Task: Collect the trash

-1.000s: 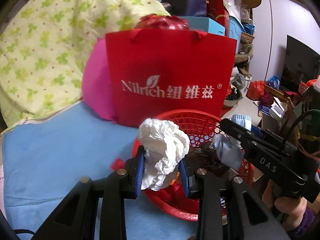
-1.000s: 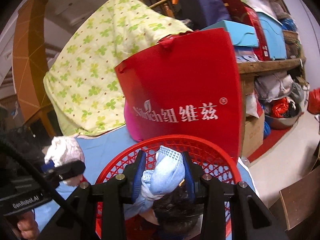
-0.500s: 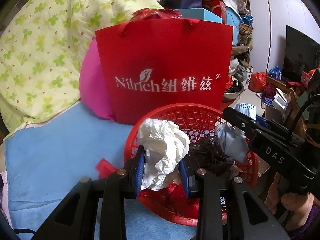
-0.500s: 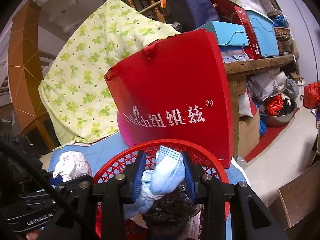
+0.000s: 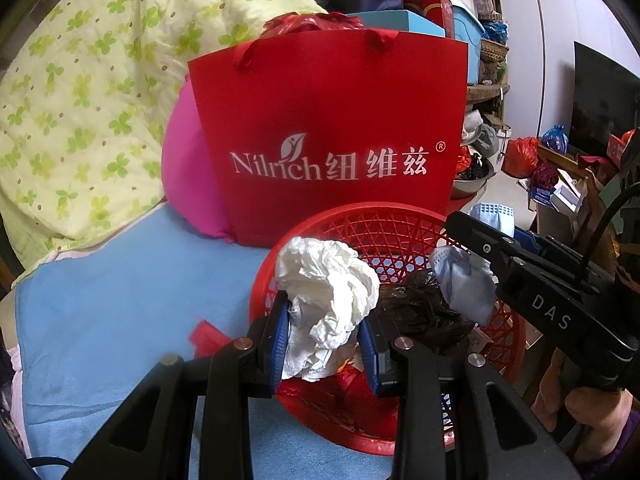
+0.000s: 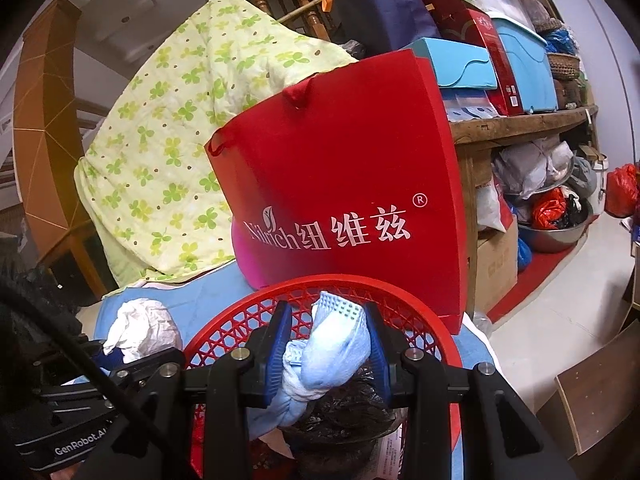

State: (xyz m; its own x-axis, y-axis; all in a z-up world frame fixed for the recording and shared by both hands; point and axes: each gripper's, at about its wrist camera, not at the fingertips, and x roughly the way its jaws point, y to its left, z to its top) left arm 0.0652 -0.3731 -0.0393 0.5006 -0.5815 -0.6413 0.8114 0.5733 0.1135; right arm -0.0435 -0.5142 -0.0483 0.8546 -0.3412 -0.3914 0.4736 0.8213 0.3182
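A red mesh basket [image 5: 384,224] [image 6: 404,292] stands on a blue cloth and holds black plastic [image 5: 420,312] and red scraps. My left gripper [image 5: 326,344] is shut on a crumpled white paper wad [image 5: 328,284], held over the basket's near left rim. My right gripper [image 6: 326,348] is shut on a bunched light-blue face mask [image 6: 332,356] above the basket's middle. In the left wrist view the right gripper [image 5: 472,256] comes in from the right with the mask [image 5: 464,284]. The right wrist view shows the paper wad [image 6: 140,328] at lower left.
A tall red paper bag [image 5: 332,136] [image 6: 348,192] stands just behind the basket, a pink cushion [image 5: 188,184] beside it. A green-patterned quilt [image 5: 88,92] lies at left. Shelves with boxes, a metal bowl [image 6: 556,236] and bags crowd the right. A hand [image 5: 592,412] grips the right tool.
Both wrist views have shifted slightly; the basket and bag sit a little further right in the left wrist view. Both grippers still hold their items over the basket.
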